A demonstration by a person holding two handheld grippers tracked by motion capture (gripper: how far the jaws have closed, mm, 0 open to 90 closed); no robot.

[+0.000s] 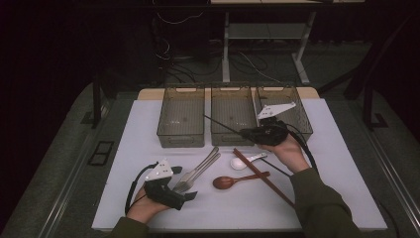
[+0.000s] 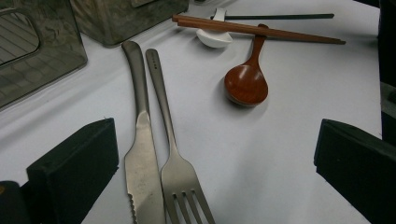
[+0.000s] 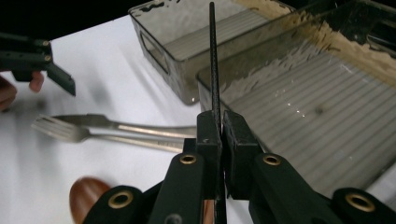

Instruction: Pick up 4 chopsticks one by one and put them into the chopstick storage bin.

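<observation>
No readable brand, label or writing anywhere; the fork handle [image 2: 159,77] has two tiny dots near its end, too small to read. Three smoky see-through bins sit side by side at the table's far edge: left bin [image 1: 181,118], middle bin [image 1: 233,115], right bin [image 1: 286,110]. Ribbed floors, nothing visible lying inside them. Right gripper [image 1: 246,133] is clamped on a thin black chopstick [image 3: 214,65], jaws pinched tight around it, the stick slanting up over the near rim of the middle bin. Left gripper [image 1: 193,195] rests low at the near left of the white table [image 1: 148,129], jaws spread wide, nothing between them; the knife [image 2: 140,144] and fork lie touching side by side just ahead of it. Further right lie a brown wooden spoon [image 1: 229,181], a white ceramic spoon [image 1: 242,162], a pair of brown chopsticks [image 1: 262,177] laid across the wooden spoon's handle, and a second black chopstick [image 2: 280,16] on the table beyond them.
</observation>
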